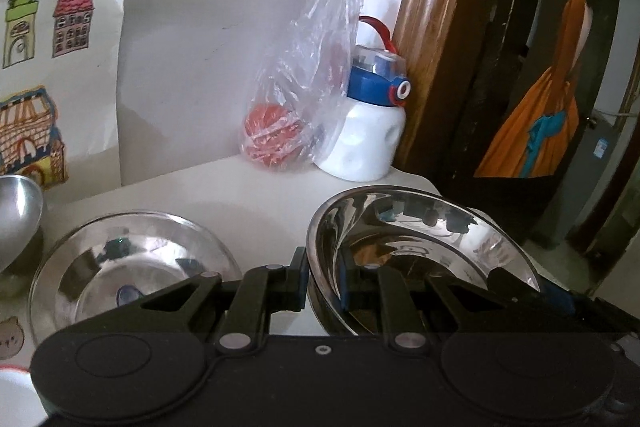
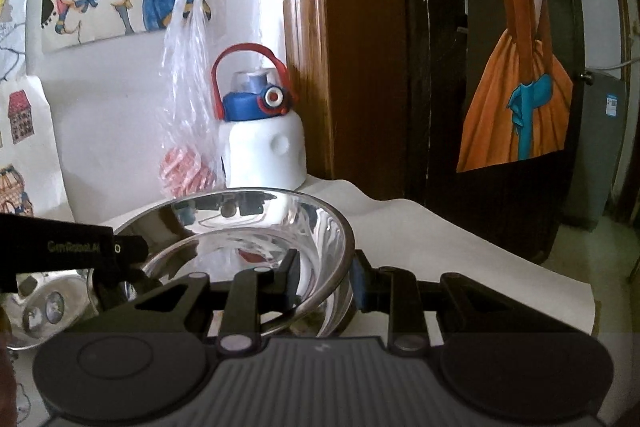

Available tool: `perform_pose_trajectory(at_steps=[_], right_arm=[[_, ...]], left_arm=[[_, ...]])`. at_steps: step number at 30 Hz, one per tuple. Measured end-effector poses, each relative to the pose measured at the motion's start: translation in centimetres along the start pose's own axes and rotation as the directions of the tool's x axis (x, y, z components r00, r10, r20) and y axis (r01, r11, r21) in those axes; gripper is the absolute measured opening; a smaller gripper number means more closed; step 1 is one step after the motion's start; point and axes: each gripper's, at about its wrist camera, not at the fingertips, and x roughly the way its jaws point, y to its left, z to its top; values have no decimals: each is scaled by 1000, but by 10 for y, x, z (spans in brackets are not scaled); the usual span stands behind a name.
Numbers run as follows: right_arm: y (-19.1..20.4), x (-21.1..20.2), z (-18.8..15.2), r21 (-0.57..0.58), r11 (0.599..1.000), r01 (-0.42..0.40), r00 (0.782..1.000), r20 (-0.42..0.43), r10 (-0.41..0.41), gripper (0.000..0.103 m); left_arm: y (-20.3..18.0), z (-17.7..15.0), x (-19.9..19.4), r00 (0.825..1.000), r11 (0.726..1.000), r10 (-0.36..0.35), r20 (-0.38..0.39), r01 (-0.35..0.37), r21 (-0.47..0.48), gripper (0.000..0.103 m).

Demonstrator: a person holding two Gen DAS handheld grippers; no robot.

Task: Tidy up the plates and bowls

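Note:
A shiny steel bowl (image 1: 420, 251) hangs over the white table (image 1: 260, 195), held by both grippers at once. My left gripper (image 1: 323, 283) is shut on the bowl's left rim, one finger inside and one outside. My right gripper (image 2: 326, 283) is shut on the right rim of the same bowl (image 2: 248, 227). In the right wrist view the left gripper (image 2: 120, 251) reaches in from the left onto the far rim. A wide steel plate (image 1: 132, 267) lies on the table left of the held bowl. Another steel bowl (image 1: 16, 215) shows at the left edge.
A white bottle with a blue lid (image 1: 368, 131) and a plastic bag holding a red ball (image 1: 276, 135) stand at the back against the wall. A wooden door frame (image 1: 432, 27) rises on the right. The table's edge (image 2: 520, 259) falls away to the right.

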Motion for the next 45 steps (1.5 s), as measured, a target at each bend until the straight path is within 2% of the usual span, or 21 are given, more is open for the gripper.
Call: perform_pose_trajectory(at_steps=[9, 21, 25, 29, 32, 34, 38, 40, 44, 45], right_arm=[[4, 8, -2, -29, 999, 40, 998, -45, -41, 31], [12, 11, -3, -64, 996, 67, 995, -65, -71, 42], [12, 11, -3, -58, 997, 56, 996, -68, -60, 48], [13, 5, -3, -74, 995, 63, 996, -53, -67, 63], [12, -5, -3, -57, 997, 61, 997, -46, -63, 72], [11, -14, -1, -47, 997, 63, 997, -31, -65, 78], [13, -38, 7, -34, 998, 59, 998, 10, -58, 89], [16, -51, 11, -32, 998, 51, 998, 30, -50, 92], [27, -73, 18, -36, 999, 24, 997, 72, -21, 100], [31, -78, 20, -39, 999, 13, 997, 80, -10, 101]], left_arm=[[-3, -5, 20, 999, 999, 29, -28, -28, 41, 15], [-4, -16, 36, 996, 998, 43, -76, -41, 37, 16], [-5, -16, 36, 996, 998, 49, -79, -46, 37, 16], [-4, -16, 34, 995, 998, 46, -83, -43, 36, 16], [1, -15, 33, 994, 999, 41, -102, -40, 7, 20], [5, -14, 29, 994, 999, 43, -104, -44, -5, 30], [13, -7, 12, 996, 999, 42, -83, -43, -20, 41], [16, -2, 0, 997, 999, 45, -62, -46, -14, 56], [28, 11, -23, 999, 999, 49, -23, -49, 10, 70], [33, 15, -28, 999, 999, 51, -16, -51, 17, 76]])
